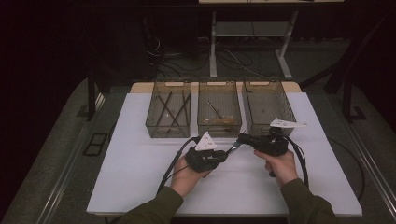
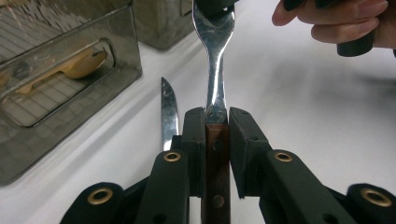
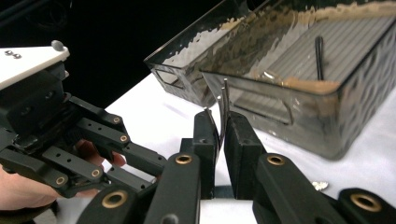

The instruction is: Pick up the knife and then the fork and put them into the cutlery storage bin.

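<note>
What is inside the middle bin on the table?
Inside the middle bin lie a thin dark utensil and a wooden spoon near the front wall. The tinted walls hide the rest of the floor.

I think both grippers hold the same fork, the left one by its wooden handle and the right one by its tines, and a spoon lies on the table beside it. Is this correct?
Not quite: the thing on the table is a knife, not a spoon, as the left gripper view shows. The rest holds: the left gripper clamps the fork by its wooden handle, and the right gripper grips its tines.
</note>
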